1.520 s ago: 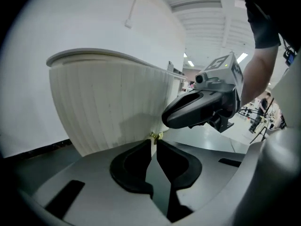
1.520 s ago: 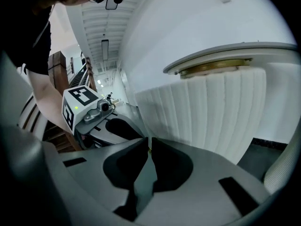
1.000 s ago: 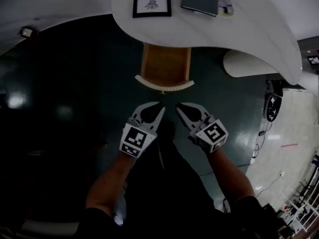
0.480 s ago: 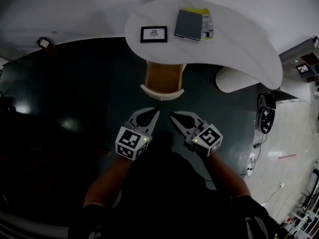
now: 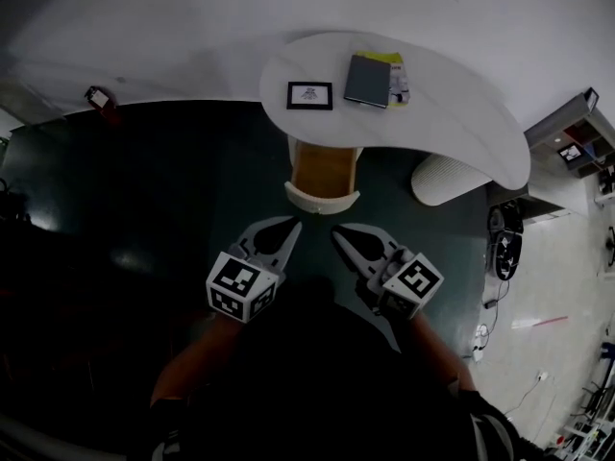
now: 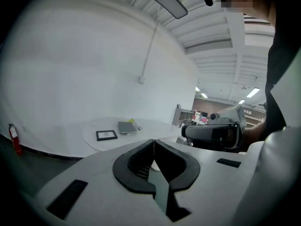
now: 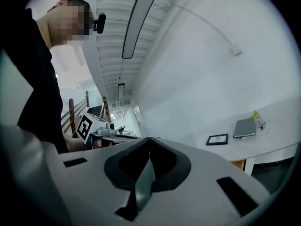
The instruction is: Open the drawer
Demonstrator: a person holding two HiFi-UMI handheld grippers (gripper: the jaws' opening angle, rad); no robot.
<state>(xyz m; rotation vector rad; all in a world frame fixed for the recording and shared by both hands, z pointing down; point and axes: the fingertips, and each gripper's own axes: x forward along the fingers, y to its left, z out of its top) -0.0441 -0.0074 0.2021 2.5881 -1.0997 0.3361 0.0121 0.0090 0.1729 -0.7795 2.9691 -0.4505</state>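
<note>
Already pulled out under the table (image 5: 461, 113) — drawer (image 5: 324, 173), seemingly empty; left gripper (image 5: 292, 225), right gripper (image 5: 338, 231): jaws closed.

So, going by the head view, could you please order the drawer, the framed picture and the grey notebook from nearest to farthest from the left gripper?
From the left gripper:
1. Drawer, just ahead, below the table.
2. Framed picture, on the tabletop, left.
3. Grey notebook, right of the picture.

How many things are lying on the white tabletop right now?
3: a framed picture toward the left end of the table, a grey notebook right of it, and a yellow leaflet partly under the notebook. Anything else beneath it would be hidden.
</note>
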